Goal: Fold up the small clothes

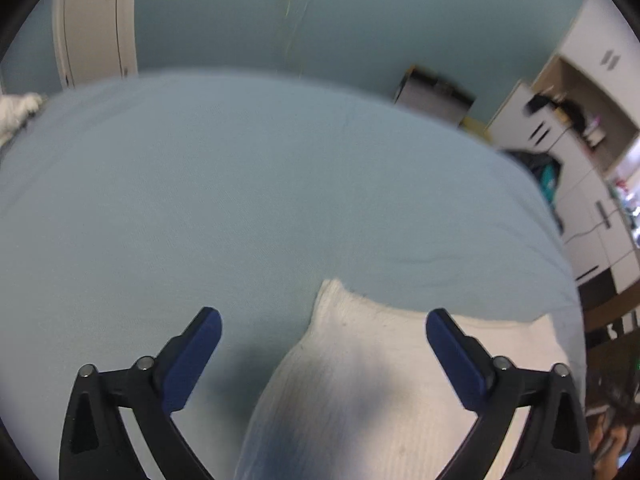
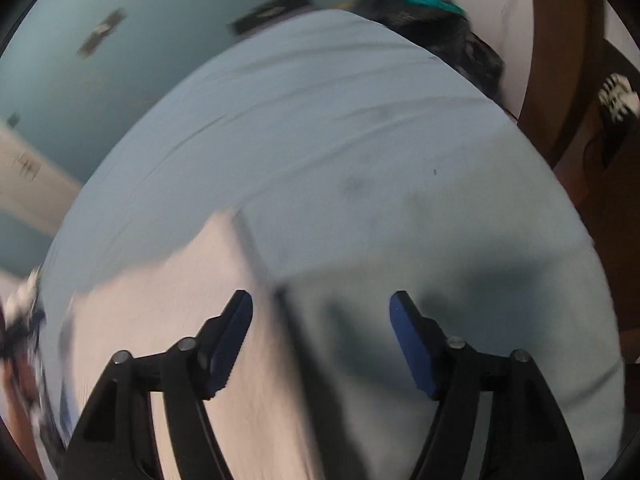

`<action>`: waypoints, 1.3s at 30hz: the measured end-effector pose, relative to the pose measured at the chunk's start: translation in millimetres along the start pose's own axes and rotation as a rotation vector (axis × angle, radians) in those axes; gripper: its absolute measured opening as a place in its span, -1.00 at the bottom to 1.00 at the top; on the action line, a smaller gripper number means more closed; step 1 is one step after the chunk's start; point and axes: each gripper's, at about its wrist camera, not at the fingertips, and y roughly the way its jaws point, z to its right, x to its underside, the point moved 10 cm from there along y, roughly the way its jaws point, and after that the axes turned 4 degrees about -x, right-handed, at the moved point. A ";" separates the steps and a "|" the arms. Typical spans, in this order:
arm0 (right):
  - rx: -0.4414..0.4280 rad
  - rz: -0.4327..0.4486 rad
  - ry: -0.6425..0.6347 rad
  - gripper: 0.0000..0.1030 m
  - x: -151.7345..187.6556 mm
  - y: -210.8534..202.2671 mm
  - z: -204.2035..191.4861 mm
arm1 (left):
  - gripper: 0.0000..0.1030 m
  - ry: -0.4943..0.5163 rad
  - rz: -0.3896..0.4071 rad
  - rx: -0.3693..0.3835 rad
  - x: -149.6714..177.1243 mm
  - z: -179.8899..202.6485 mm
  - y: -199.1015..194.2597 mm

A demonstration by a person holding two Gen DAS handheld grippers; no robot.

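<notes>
Left wrist, left claw (image 1: 323, 322) spread above white cloth (image 1: 360, 380), blue bedsheet (image 1: 240, 200)

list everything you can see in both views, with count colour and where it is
white cloth: one, white, on the bed's near side, below both hand-held grippers
bed sheet: one, pale blue, covers the bed
wall: blue-green, behind the bed
cabinets: white, right of the bed
dark clothes pile: black with a teal patch, past the bed's far edge
white bundle: one, at the bed's far left edge
left hand-held gripper: black, blue pads, open above the cloth
right hand-held gripper: black, blue pads, open above the cloth's edge
</notes>
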 end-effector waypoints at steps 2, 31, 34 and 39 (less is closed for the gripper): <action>-0.068 -0.023 -0.009 0.33 38.7 -24.9 -8.7 | 1.00 0.004 0.009 0.031 20.0 5.5 -24.8; 0.370 0.101 -0.111 0.22 140.2 -77.7 34.5 | 1.00 0.244 -0.139 -0.167 220.8 8.5 39.1; 0.459 0.230 -0.206 0.29 113.3 -115.6 -17.9 | 1.00 0.256 -0.110 -0.187 231.7 9.9 28.4; 0.139 0.118 -0.355 0.58 116.5 -70.7 -144.1 | 1.00 0.254 -0.112 -0.186 235.4 13.9 24.8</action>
